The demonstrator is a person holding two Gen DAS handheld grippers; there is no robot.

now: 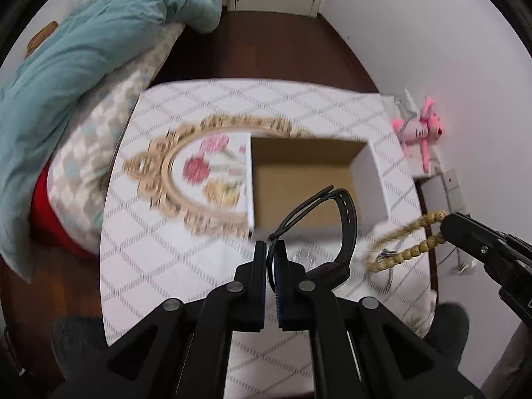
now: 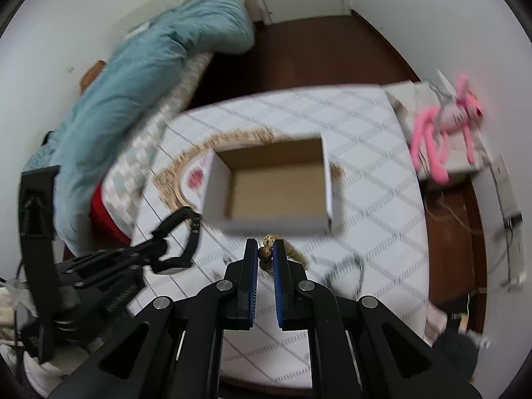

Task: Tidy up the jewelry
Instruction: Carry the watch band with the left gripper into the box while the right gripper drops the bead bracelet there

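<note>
My left gripper (image 1: 272, 249) is shut on the strap of a black wristwatch (image 1: 345, 219), held up in front of an open white cardboard box (image 1: 372, 169) with a bare brown floor. It also shows in the right wrist view (image 2: 159, 242) with the watch (image 2: 189, 242). My right gripper (image 2: 266, 252) is shut on a tan wooden bead bracelet (image 2: 267, 249), just short of the box (image 2: 272, 224). In the left wrist view the right gripper (image 1: 445, 224) holds the beads (image 1: 399, 249) above the table. A thin metal chain (image 2: 345, 266) lies on the tablecloth.
The table carries a white diamond-patterned cloth (image 1: 159, 266). An oval gold-framed floral tray (image 1: 206, 173) lies partly under the box's left side. A pink plush toy (image 2: 445, 126) sits on a ledge at the right. A bed with a teal duvet (image 1: 83, 66) stands on the left.
</note>
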